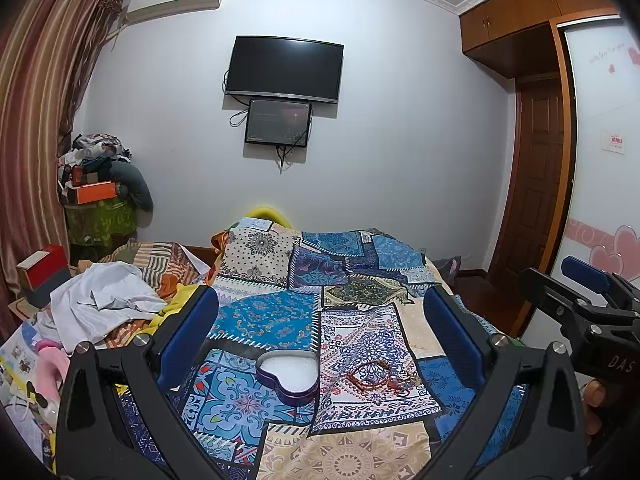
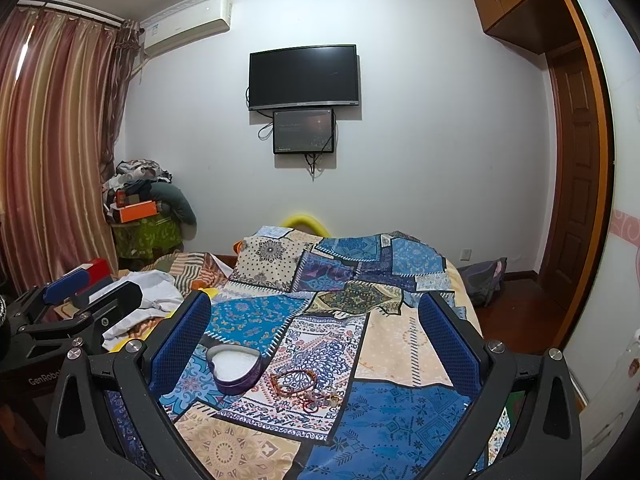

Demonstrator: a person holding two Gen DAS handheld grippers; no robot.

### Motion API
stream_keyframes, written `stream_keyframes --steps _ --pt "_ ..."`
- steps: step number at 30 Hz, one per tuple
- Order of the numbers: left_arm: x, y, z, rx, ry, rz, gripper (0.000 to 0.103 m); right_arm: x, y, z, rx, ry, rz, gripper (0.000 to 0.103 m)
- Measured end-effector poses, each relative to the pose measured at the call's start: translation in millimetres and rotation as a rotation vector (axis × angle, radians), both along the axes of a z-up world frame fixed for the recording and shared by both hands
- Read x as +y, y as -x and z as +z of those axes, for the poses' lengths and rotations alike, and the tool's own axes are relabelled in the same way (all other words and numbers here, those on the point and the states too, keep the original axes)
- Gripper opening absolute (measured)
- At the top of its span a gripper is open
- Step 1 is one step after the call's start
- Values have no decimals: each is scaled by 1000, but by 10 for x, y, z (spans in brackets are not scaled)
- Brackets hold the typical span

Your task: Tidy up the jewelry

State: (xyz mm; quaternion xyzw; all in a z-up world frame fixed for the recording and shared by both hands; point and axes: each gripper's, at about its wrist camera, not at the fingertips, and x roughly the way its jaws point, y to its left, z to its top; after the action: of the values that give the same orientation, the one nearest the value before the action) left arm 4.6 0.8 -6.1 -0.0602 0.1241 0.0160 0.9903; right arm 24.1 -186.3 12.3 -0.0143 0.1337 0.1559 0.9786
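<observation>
Tangled red and brown bracelets [image 1: 380, 376] [image 2: 304, 390], beside open purple heart-shaped tin [image 1: 289, 376] [image 2: 236, 370]

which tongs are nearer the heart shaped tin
Left, though only slightly. The heart tin lies centred between the open left tongs. In the right wrist view it sits toward the left finger of the open right tongs, bracelets nearer centre.

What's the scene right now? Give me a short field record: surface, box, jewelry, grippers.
surface: patchwork bedspread
box: heart-shaped tin, open, white lining, nothing visible inside
jewelry: bracelets in a loose pile on the bedspread, just right of the tin, outside it
left gripper: open, holding nothing, above the bed
right gripper: open, holding nothing, above the bed
</observation>
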Motion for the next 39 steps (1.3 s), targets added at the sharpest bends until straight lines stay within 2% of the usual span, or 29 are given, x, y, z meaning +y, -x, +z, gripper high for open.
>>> stream_keyframes --steps 25,32,39 --pt "-39 -64 -29 17 -11 -2 103 -37 -78 -68 23 -9 -1 103" --pt "-34 -278 -136 72 -6 -16 103 -118 -259 -200 68 -5 -26 103" --pt "-54 -649 -411 175 14 -12 103 -245 -540 -449 142 45 -90 103"
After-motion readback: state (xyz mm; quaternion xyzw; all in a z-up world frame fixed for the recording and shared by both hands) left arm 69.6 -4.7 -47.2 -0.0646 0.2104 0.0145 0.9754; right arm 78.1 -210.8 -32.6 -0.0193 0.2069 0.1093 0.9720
